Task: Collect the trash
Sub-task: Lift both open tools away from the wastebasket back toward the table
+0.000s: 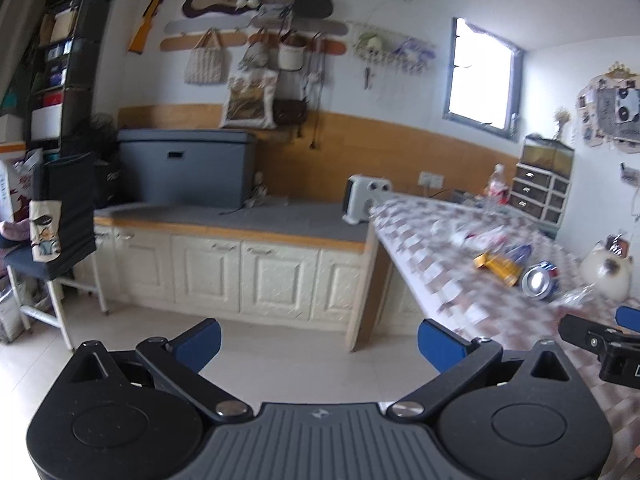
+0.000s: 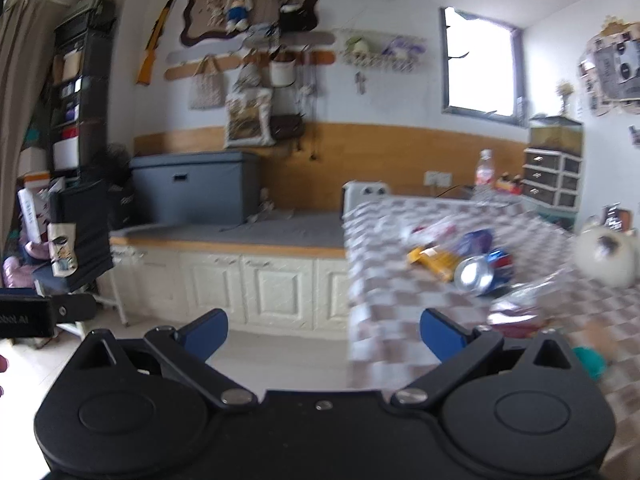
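Trash lies on a checkered table (image 1: 432, 264) (image 2: 384, 280): a crushed blue can (image 1: 540, 280) (image 2: 480, 272) on its side, a yellow wrapper (image 1: 498, 266) (image 2: 434, 262), a purple-blue packet (image 1: 520, 252) (image 2: 476, 240), clear plastic (image 1: 468, 236) (image 2: 432, 228) and a shiny crumpled wrapper (image 2: 516, 316). My left gripper (image 1: 318, 346) is open and empty, off the table's left edge over the floor. My right gripper (image 2: 322, 336) is open and empty at the table's near left corner. The right gripper's finger (image 1: 596, 340) shows at the left view's right edge.
A white cat-shaped ornament (image 1: 608, 276) (image 2: 604, 260) sits right of the trash. A plastic bottle (image 2: 484, 172) and a drawer unit (image 2: 554, 176) stand at the far end. Left are a low counter (image 1: 232, 224) with a grey box (image 1: 188, 168), and a white heater (image 1: 366, 198).
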